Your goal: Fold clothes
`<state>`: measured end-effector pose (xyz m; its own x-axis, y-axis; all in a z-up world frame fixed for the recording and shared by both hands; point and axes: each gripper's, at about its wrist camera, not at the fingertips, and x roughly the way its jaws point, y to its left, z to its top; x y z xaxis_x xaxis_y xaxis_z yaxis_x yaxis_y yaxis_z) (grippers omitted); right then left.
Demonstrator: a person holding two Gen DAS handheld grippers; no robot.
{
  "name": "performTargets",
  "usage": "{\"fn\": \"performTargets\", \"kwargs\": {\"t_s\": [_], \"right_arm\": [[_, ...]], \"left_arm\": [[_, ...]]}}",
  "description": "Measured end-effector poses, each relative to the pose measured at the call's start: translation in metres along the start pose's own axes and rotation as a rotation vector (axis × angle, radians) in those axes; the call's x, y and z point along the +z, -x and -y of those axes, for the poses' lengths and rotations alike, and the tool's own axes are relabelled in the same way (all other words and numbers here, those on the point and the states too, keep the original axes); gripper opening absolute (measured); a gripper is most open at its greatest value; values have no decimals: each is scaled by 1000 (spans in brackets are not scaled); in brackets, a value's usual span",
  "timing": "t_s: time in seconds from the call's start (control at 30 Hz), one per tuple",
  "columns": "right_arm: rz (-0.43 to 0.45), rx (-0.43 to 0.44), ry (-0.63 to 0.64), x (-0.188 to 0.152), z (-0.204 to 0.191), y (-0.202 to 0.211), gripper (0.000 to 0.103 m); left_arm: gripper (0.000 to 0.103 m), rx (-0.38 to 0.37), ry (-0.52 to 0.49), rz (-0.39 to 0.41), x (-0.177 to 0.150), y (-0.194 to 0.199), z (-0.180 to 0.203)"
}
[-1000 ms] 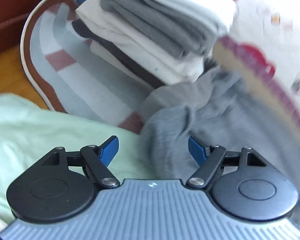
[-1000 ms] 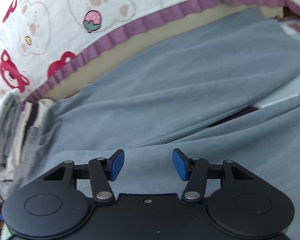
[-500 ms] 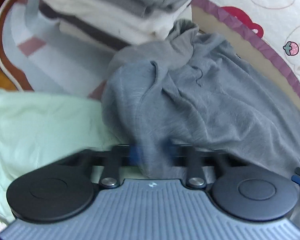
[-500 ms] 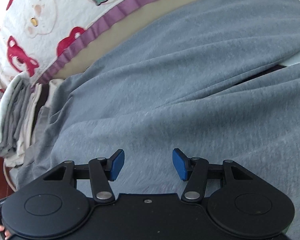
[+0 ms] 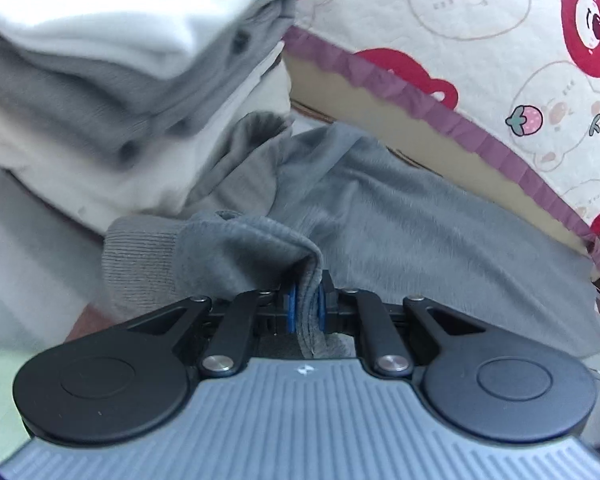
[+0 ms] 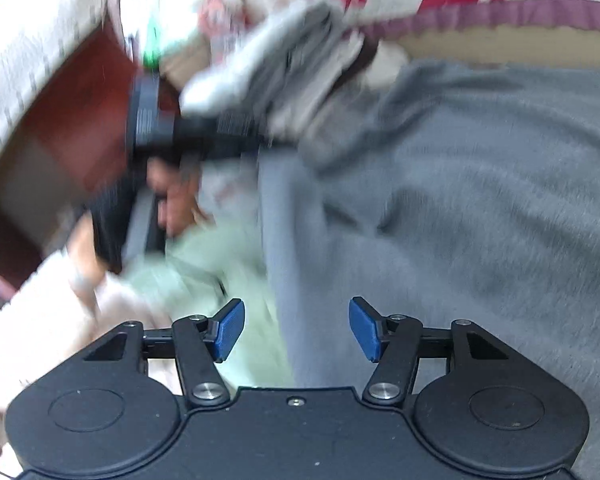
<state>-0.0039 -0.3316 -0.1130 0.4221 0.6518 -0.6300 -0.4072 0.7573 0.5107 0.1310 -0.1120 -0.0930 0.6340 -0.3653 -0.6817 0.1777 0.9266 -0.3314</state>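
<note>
Left gripper (image 5: 305,307) clamped on fold of grey sweatshirt (image 5: 420,232) by its ribbed cuff (image 5: 140,256) | right gripper (image 6: 296,330) spread wide, holding nothing, above sweatshirt's edge | folded clothes stack (image 5: 112,92) behind | cartoon-print quilt (image 5: 500,40) farthest

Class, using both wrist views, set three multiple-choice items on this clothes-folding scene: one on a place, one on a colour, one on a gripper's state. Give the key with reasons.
1. The stack of folded white and grey clothes lies where, in the left wrist view?
A upper left
B lower right
C centre bottom

2. The frill edging the cartoon-bear bedspread is:
A green
B purple
C black

3. The left gripper is:
A wide open
B out of view
C shut on the grey sweatshirt

Key: A, it fills that corner; B, the purple frill shows; C, the cloth is pinched between blue pads, while the right gripper gapes.
</note>
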Motion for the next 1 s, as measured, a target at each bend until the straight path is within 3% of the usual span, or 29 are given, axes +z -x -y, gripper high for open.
{"fn": "performTargets", "kwargs": {"t_s": [0.07, 0.1, 0.13, 0.17, 0.3, 0.37, 0.43, 0.53, 0.57, 0.7, 0.87, 0.93, 1.0], "right_arm": [[-51, -67, 68, -8, -5, -9, 61], [-51, -109, 116, -13, -9, -11, 43], [-27, -148, 106, -13, -5, -5, 14], [0, -188, 89, -13, 0, 1, 4], [165, -316, 14, -4, 17, 39, 4], [188, -365, -2, 2, 23, 46, 5], [125, -467, 23, 0, 23, 40, 12], [-29, -664, 94, -11, 21, 29, 18], [-77, -742, 64, -18, 27, 30, 21], [-167, -892, -77, -49, 55, 66, 22], [-332, -1169, -33, -91, 89, 134, 21], [-286, -1171, -168, -105, 105, 181, 23], [-198, -1152, -377, -119, 115, 232, 33]], "left_arm": [[9, 0, -28, 33, -4, 0, 3], [9, 0, -42, 49, -7, 0, 4], [9, 0, -56, 65, -9, 0, 6], [9, 0, -69, 82, -11, 0, 7], [9, -21, -72, 110, -17, 2, 7], [9, -32, -60, 104, -18, 0, 6], [9, -38, -57, 104, -20, -1, 7], [9, 24, -128, 136, -24, 0, 15], [9, 50, -153, 141, -25, 1, 18], [9, 86, -178, 142, -28, 1, 21], [9, 103, -155, 133, -26, 1, 17], [9, 98, -130, 122, -26, 1, 13], [9, 102, -134, 119, -26, 0, 13]]}}
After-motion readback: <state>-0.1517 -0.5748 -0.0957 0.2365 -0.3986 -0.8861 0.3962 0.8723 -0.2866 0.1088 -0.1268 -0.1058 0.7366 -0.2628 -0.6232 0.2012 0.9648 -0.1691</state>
